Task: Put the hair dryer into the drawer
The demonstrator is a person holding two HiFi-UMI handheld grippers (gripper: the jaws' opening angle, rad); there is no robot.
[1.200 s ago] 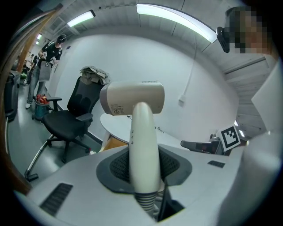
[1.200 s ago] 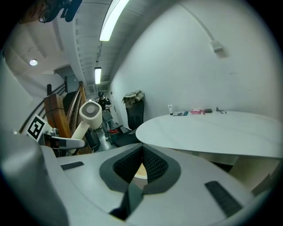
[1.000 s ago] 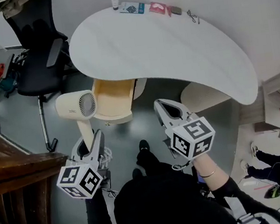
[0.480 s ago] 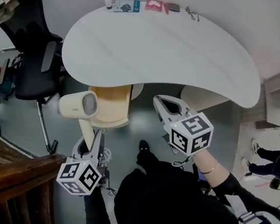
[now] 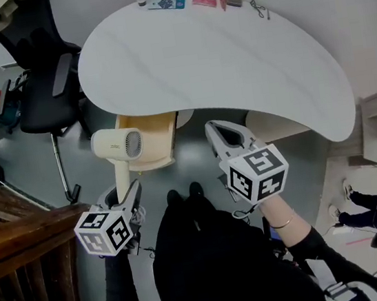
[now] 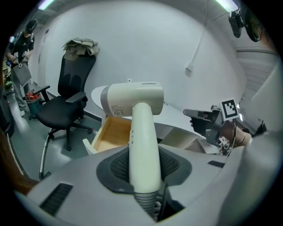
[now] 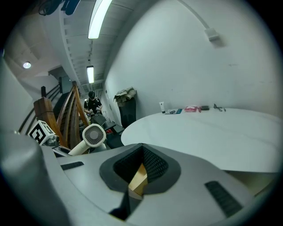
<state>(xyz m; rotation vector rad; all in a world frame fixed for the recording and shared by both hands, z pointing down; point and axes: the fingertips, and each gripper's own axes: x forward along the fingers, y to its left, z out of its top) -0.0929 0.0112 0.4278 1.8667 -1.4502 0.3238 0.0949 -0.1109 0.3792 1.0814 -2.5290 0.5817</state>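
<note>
- Hair dryer point(image 5: 117, 146): smooth cream plastic with a satin sheen. The rear grille is a fine mesh. The collar at the handle base is ribbed grey and appears to be rubber.
- Drawer point(image 5: 150, 134): pale matt wood inside, with white-faced edges.
- Table point(image 5: 231, 57): white top, smooth, low gloss.
- Chair point(image 5: 49, 96), far left: black, with a matt cloth or mesh back and hard plastic armrests.
- Railing point(image 5: 19, 229), near left: dark brown wood with a lightly glossy finish.
- Floor point(image 5: 29, 158): grey and smooth, with a faint sheen.
- Left gripper point(image 5: 123, 190) and right gripper point(image 5: 225, 138): matt light-grey plastic shells with black, finely textured pads.
</note>
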